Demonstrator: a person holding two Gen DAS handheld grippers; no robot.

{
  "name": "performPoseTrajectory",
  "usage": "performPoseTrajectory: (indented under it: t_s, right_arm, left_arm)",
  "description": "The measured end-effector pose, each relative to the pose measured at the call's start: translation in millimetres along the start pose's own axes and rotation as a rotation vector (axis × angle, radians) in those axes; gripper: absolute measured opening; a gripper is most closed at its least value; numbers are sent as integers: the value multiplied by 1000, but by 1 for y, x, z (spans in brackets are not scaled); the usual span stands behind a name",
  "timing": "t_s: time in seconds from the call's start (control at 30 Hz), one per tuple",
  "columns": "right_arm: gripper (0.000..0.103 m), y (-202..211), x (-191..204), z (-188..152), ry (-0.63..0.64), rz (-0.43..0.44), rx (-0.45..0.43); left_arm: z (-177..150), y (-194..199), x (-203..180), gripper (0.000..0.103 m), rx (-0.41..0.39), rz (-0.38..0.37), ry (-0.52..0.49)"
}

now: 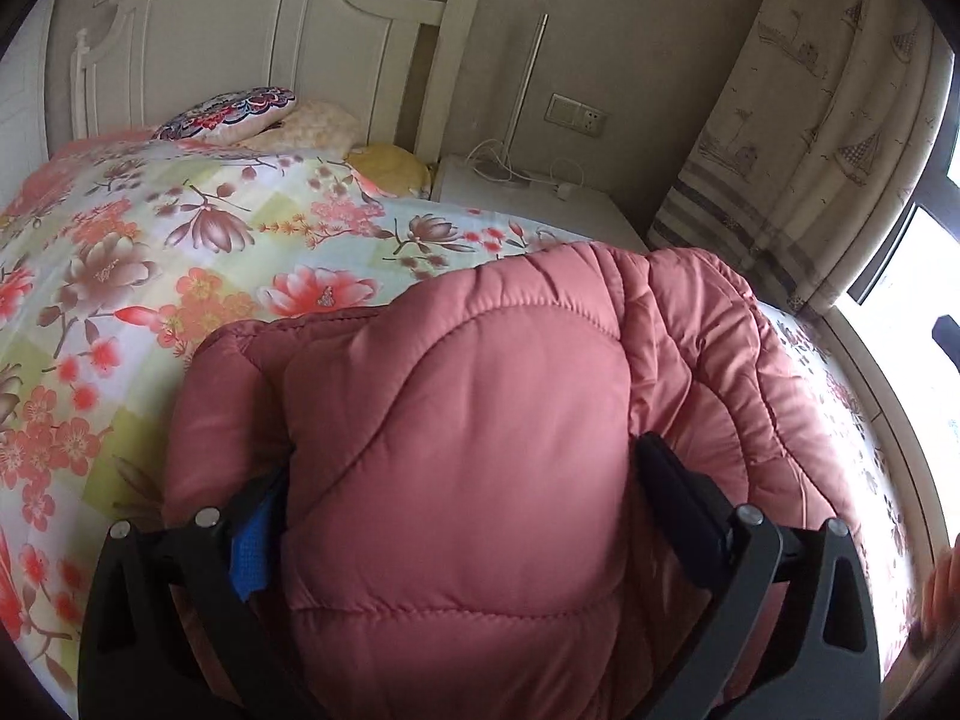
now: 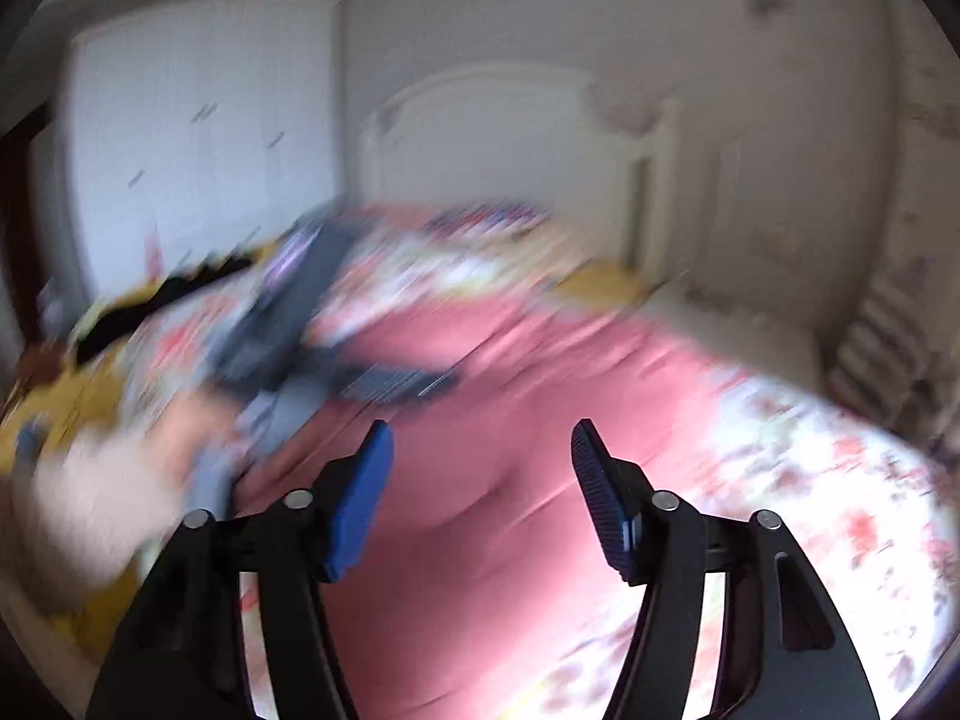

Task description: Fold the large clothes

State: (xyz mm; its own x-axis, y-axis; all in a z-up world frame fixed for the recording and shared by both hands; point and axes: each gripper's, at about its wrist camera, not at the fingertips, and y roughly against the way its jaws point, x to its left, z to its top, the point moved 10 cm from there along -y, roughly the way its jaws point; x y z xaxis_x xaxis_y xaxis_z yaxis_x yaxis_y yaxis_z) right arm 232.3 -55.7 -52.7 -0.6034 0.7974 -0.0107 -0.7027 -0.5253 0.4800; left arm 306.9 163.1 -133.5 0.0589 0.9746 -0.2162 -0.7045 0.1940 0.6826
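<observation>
The bed (image 1: 180,228), under a flowered cover, fills most of both views, its white headboard (image 1: 252,48) against the far wall and a nightstand (image 1: 528,198) beside it. On the cover lies the pink padded jacket (image 1: 480,420), the largest thing on it and the task's garment. In the left wrist view it is bunched into a thick, rounded bundle that rises right in front of the camera; in the blurred right wrist view the pink jacket (image 2: 498,420) spreads flat, running away from the camera toward the headboard, which suggests its long axis lies along the bed.

The left gripper (image 1: 462,480) is clamped on a fat fold of the jacket: the quilted padding bulges between the two fingers and hides most of both pads, with only a strip of blue showing on the left one. The right gripper (image 2: 480,480) hangs over the flat part of the jacket with its jaws apart and nothing between them; the blue pads (image 2: 360,498) stand clear of the cloth.

So the left hand is the one already on the garment, and the right is near but free. The coming fold probably depends on the right gripper finding a matching edge ahead of and below it, across the jacket from the left grip.
</observation>
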Motion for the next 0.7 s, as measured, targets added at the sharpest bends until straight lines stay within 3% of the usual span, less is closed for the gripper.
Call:
performPoseTrajectory:
  t_s: [0.07, 0.17, 0.23, 0.3, 0.33, 0.4, 0.53, 0.7]
  right_arm:
    - [52, -11, -34, 30, -44, -47, -46]
    - [47, -49, -57, 44, -75, -59, -32]
    - [43, -88, -69, 26, -70, -90, 57]
    - [42, -128, -80, -14, -82, -98, 221]
    - [42, -150, -80, -45, -109, -56, 321]
    - [42, -154, -82, -56, -189, -17, 293]
    - [42, -146, -79, -35, -60, -103, 320]
    - [42, -127, -85, 40, -54, -122, 162]
  left_arm:
    - [-1, 2, 0, 101, -12, -4, 7]
    - [-3, 6, 2, 101, -19, -22, 27]
    - [-3, 7, 6, 101, -25, -36, 53]
    - [-3, 6, 7, 101, -20, -38, 64]
    - [-3, 6, 7, 101, -18, -39, 64]
    - [-3, 6, 7, 101, -17, -33, 60]
    - [-4, 7, 8, 101, -24, -46, 71]
    - [-3, 7, 10, 101, -26, -50, 74]
